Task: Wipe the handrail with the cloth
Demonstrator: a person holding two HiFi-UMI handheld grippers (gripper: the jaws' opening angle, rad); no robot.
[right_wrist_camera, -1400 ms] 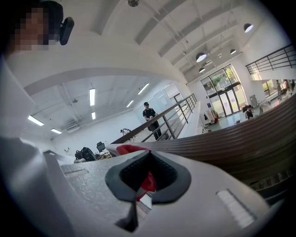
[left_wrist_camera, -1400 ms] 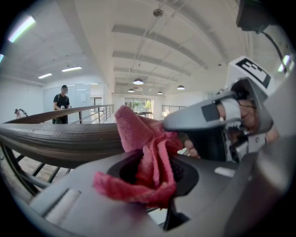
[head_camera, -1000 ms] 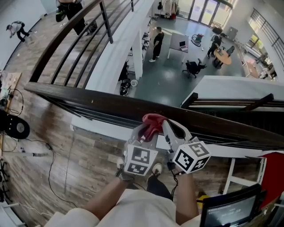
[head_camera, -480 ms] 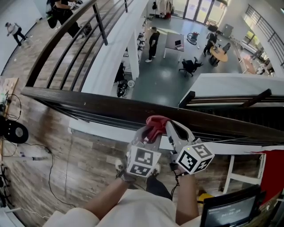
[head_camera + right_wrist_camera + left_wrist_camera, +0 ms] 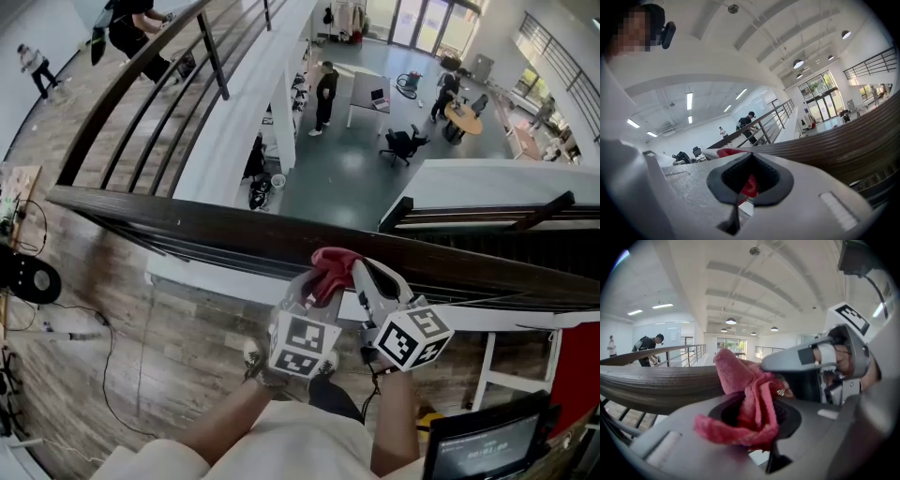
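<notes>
A dark wooden handrail [image 5: 187, 225] crosses the head view from left to right. A red cloth [image 5: 330, 262] lies bunched on top of it. My left gripper [image 5: 317, 279] is shut on the cloth, which sits just right of centre on the rail. In the left gripper view the red cloth [image 5: 750, 399] spills out of the left gripper [image 5: 757, 416], beside the handrail [image 5: 656, 385]. My right gripper [image 5: 360, 267] sits close to the right of the cloth, shut and empty. In the right gripper view the right gripper [image 5: 749, 182] points along the handrail [image 5: 843, 145], and a bit of the red cloth [image 5: 751, 186] shows behind it.
A second railing [image 5: 141, 75] runs back at the upper left, with a person [image 5: 131, 28] beside it. Beyond the handrail is a drop to a lower floor with desks and a person [image 5: 323, 89]. A monitor [image 5: 483, 441] stands at the lower right. Cables [image 5: 66, 314] lie on the wood floor at the left.
Both grippers and the cloth have shifted slightly to the right along the handrail. The left gripper's hold on the cloth is unchanged.
</notes>
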